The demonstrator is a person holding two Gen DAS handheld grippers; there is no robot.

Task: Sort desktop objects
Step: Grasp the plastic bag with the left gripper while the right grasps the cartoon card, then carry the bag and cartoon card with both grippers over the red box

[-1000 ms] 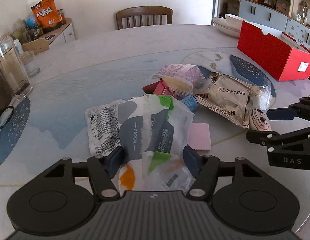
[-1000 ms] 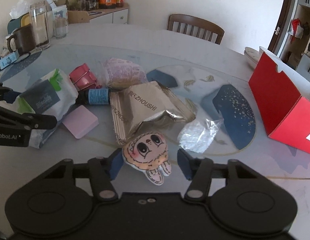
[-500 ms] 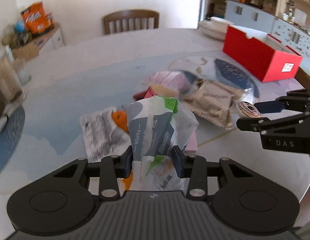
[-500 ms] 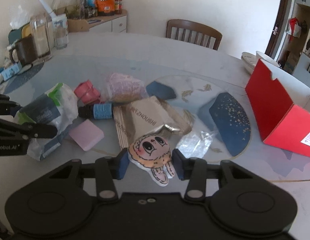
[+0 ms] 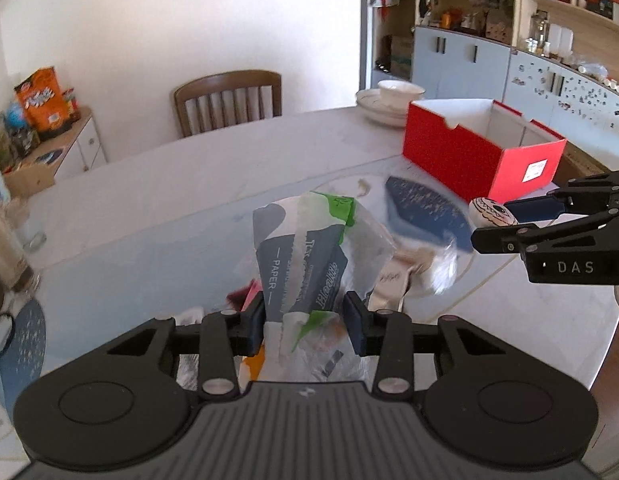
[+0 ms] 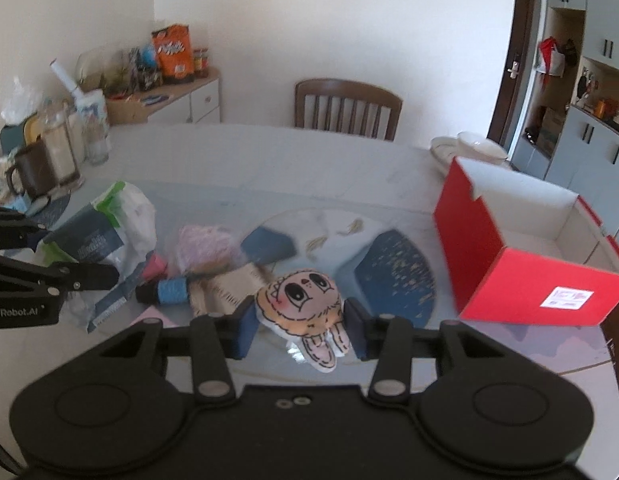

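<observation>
Between the left gripper's (image 5: 305, 322) pads sits a crumpled tissue pack (image 5: 309, 256), pinched and held above the table (image 5: 157, 200). Between the right gripper's (image 6: 299, 330) pads a cartoon plush doll (image 6: 303, 304) is clamped, and beyond both, right of the jaws, stands the open red box (image 6: 509, 264).

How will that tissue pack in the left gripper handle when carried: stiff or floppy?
Probably floppy: the tissue pack creases where the left gripper pinches it. Likely light, since its top stands up unsupported. The glossy film may slip, so the pack could sag or slide.
</observation>
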